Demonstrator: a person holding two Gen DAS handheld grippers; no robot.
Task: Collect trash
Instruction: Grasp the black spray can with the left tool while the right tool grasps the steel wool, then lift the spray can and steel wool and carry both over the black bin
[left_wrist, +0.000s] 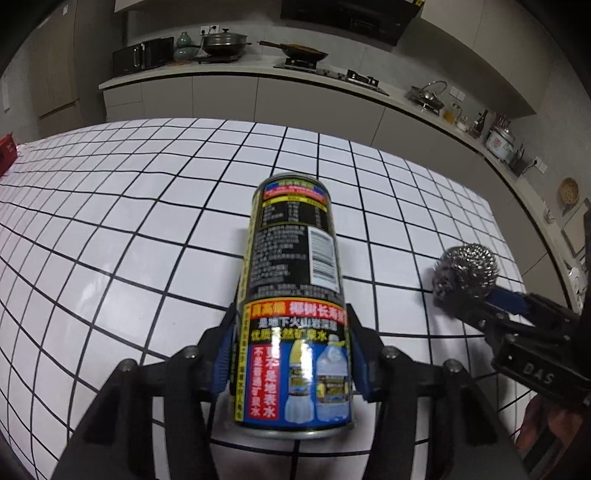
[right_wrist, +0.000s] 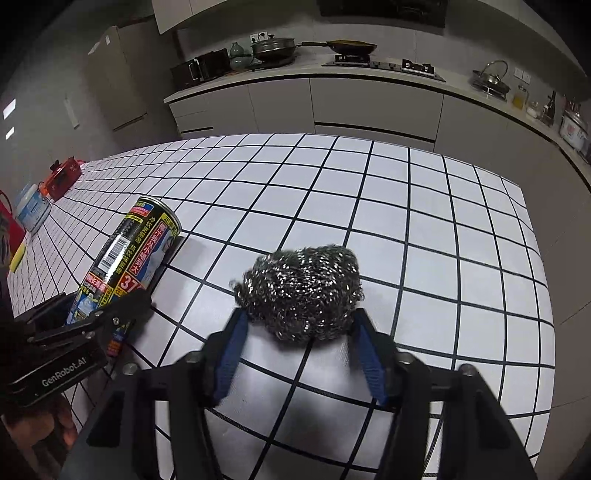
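Can (left_wrist: 291, 295) clamped low between left fingers (left_wrist: 224, 354), most of its length jutting ahead past the tips; could pivot or slip. Scourer (right_wrist: 301, 291) pinched at right fingertips (right_wrist: 236, 343), seemingly shallow hold; springy wire may pop free onto desk (right_wrist: 443, 221).

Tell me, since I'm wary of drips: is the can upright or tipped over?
Tipped. The can lies lengthwise between the left gripper's fingers; in the right wrist view it slants over the tiled table. Whether it holds liquid cannot be told.
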